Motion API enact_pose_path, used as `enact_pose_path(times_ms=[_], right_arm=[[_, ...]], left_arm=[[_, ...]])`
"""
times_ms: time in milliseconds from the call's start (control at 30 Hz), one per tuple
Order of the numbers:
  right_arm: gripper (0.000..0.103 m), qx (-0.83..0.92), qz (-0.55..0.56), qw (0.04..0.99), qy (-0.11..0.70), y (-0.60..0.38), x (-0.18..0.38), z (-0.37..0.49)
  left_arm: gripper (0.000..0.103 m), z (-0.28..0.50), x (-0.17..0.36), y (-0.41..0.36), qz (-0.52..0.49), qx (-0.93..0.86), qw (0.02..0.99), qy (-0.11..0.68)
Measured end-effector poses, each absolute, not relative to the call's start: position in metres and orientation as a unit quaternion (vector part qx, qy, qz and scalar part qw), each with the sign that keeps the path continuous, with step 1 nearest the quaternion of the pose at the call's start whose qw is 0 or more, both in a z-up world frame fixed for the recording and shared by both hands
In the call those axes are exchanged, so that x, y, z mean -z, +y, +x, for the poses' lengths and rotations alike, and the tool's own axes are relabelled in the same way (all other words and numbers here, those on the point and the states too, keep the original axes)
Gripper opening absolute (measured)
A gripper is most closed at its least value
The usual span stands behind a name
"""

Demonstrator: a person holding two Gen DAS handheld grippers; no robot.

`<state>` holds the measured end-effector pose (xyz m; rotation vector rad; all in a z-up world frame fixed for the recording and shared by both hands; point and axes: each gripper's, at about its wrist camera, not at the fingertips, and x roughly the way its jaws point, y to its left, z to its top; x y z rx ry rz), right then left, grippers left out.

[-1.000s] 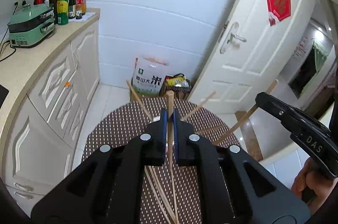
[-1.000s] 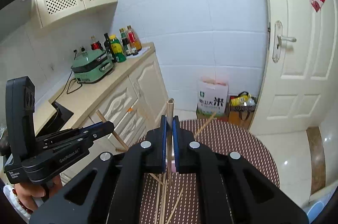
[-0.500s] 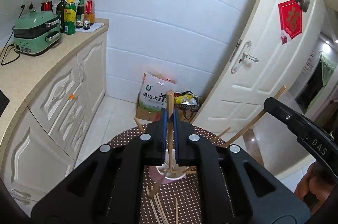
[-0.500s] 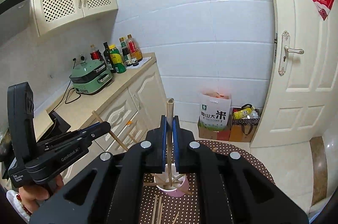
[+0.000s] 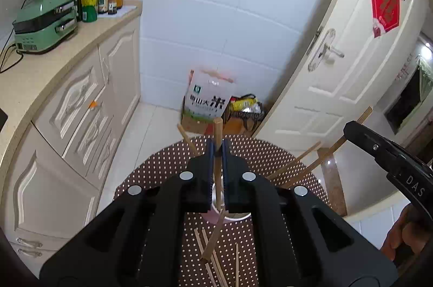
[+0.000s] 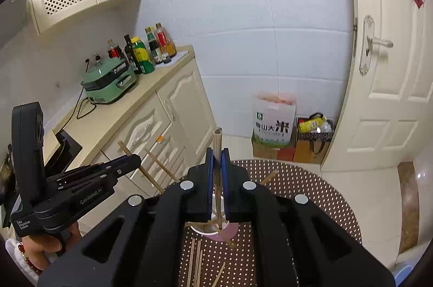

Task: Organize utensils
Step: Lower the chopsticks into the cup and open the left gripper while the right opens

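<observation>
Left gripper (image 5: 216, 151): fingers clamped on one wooden chopstick (image 5: 217, 128), upright above the cup (image 5: 238, 216) at the middle of the dotted bench (image 5: 167, 165).

Right gripper (image 6: 215, 155): fingers clamped on a metal chopstick (image 6: 217, 136), tip reaching the cup's mouth.

Change: both had come down over the cup, which a second earlier was not visible; insertion looked imminent.

Loose chopsticks (image 5: 213, 257) lay toward the near edge.

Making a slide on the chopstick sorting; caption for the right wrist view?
Right gripper clamps one chopstick above the pink cup on the dotted table.
</observation>
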<state>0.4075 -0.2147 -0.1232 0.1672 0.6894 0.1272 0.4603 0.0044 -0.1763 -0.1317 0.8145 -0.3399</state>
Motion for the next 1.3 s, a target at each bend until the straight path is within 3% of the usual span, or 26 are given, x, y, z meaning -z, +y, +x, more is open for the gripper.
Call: enact_pose_path(times_ms=[600,1100,1300], right_arm=[[0.005,-0.059,0.084,0.91,0.401,-0.205,0.17,0.416],[0.009,-0.054,0.09,0.91,0.401,-0.204,0.167,0.412],[0.025,-0.048,0.094,0.914,0.391,-0.204,0.16,0.402]], left_arm=[[0.006,0.459,0.203,-0.007,-0.034,0.159,0.884,0.438],[0.008,0.456,0.206,-0.006,-0.028,0.153,0.882,0.445],[0.009,0.451,0.205,0.0,-0.032,0.148,0.883,0.445]])
